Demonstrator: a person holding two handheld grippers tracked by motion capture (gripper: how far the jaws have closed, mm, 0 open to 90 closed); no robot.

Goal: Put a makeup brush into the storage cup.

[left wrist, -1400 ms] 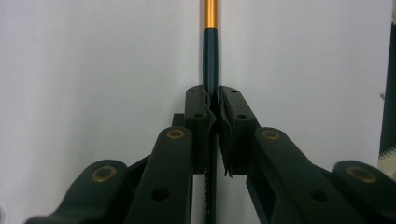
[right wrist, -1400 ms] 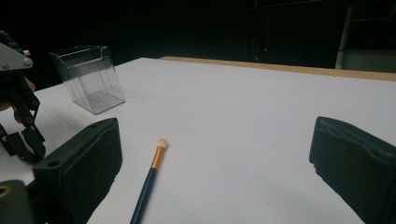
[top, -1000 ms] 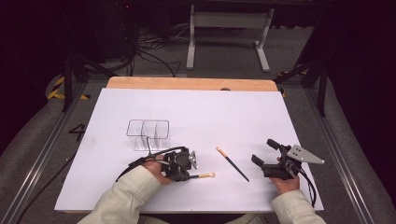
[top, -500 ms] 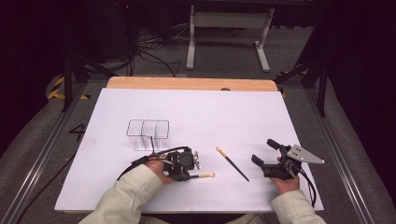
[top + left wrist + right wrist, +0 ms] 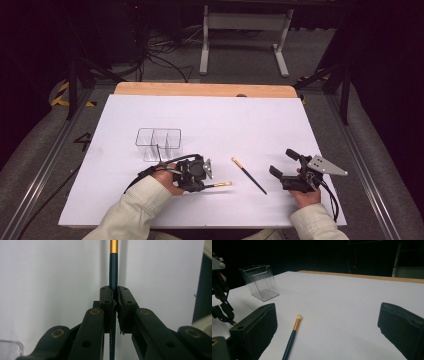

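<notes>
My left gripper point(image 5: 205, 186) had its jaws clamped on a dark brush point(image 5: 113, 272), which pointed toward three o'clock low over the white bench point(image 5: 225, 120). At eleven o'clock from it stood the clear organiser point(image 5: 159, 143). My right gripper point(image 5: 285, 170) rested with jaws wide apart, a second brush point(image 5: 248, 175) lying between both grippers.

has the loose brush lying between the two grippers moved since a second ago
No. The loose brush lies at the same slant on the white table, just as far right of the clear organizer, between the left gripper and the right gripper.
</notes>
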